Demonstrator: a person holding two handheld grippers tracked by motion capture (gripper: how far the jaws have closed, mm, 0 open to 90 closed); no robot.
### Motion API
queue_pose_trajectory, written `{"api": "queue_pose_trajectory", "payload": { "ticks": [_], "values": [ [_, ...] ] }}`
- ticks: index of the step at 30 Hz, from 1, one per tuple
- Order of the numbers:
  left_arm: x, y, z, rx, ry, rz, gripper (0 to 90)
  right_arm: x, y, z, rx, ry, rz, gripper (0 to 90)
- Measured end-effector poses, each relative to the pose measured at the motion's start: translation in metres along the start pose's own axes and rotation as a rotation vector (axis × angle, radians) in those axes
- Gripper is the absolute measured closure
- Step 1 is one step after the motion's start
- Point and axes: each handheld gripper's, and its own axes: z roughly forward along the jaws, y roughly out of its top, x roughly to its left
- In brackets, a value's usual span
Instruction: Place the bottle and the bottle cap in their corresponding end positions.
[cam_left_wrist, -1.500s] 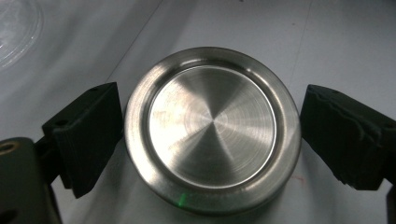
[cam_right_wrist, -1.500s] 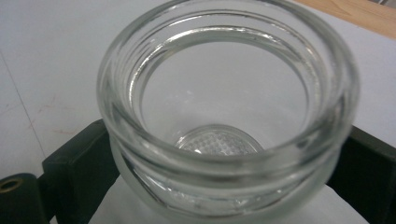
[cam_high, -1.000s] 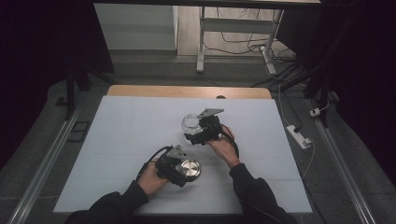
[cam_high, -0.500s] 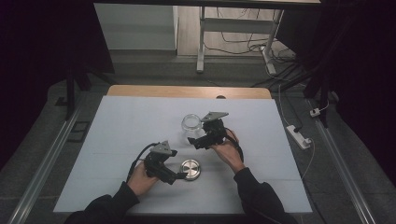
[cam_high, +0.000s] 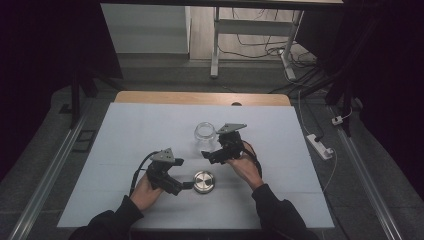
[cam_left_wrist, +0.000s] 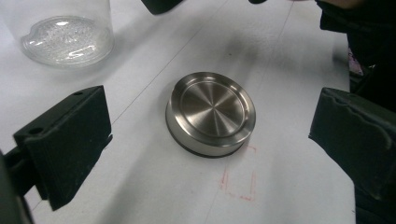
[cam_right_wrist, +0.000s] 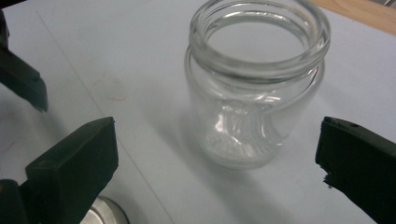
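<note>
jar and lid both let go, jaws spread wide

on the left, the left hand (cam_high: 145, 187) is seen coming in from the bottom edge, sleeve dark, wrist angled up and to the right. the left gripper (cam_high: 186, 185) is held low over the white table cover (cam_high: 125, 130), its tips pointed toward the metal lid (cam_high: 203, 181). its jaws have just been opening and are now spread wide, released, with nothing pressed between them. in the left gripper view the lid (cam_left_wrist: 210, 113) is seen lying flat on the cover, top face up, between the two black jaws but apart from both; a faint red outline (cam_left_wrist: 239, 183) is drawn on the cover just beside it.

further right, the glass jar (cam_high: 204, 133) is stood upright and uncapped, just beyond the lid. the right hand (cam_high: 245, 165) is brought in from below, forearm slanted up and to the left, and the right gripper (cam_high: 206, 153) is aimed leftward, near the jar's base. its jaws too have just been opening and are parted fully, gripping nothing. in the right gripper view the jar (cam_right_wrist: 254, 88) is seen ahead between the jaws, clear of each.
</note>
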Motion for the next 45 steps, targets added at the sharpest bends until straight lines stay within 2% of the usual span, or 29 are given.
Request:
{"api": "queue_pose_trajectory", "payload": {
  "ticks": [8, 15, 23, 28, 33, 40, 45],
  "values": [
    [0.001, -0.002, -0.011, -0.030, -0.010, -0.013, 0.0, 0.008, -0.006, -0.008, 0.001, 0.009, -0.016, 0.0],
    [0.000, -0.005, -0.022, -0.026, -0.012, -0.010, 0.0, 0.015, -0.005, -0.020, -0.019, 0.032, -0.017, 0.0],
    [-0.005, -0.009, -0.035, -0.026, 0.003, -0.006, 0.0, 0.028, -0.004, -0.032, -0.034, 0.047, -0.036, 0.0],
    [-0.007, -0.014, -0.043, -0.028, 0.010, -0.009, 0.0, 0.035, -0.009, -0.041, -0.036, 0.051, -0.047, 0.0],
    [-0.008, -0.020, -0.049, -0.027, 0.026, -0.012, 0.0, 0.039, -0.015, -0.049, -0.033, 0.058, -0.054, 0.0],
    [-0.011, -0.027, -0.061, -0.055, 0.045, -0.021, 0.0, 0.044, -0.022, -0.058, -0.033, 0.073, -0.054, 0.0],
    [-0.013, -0.032, -0.069, -0.058, 0.057, -0.038, 0.0, 0.046, -0.027, -0.065, -0.038, 0.070, -0.051, 0.0]
  ]
}}
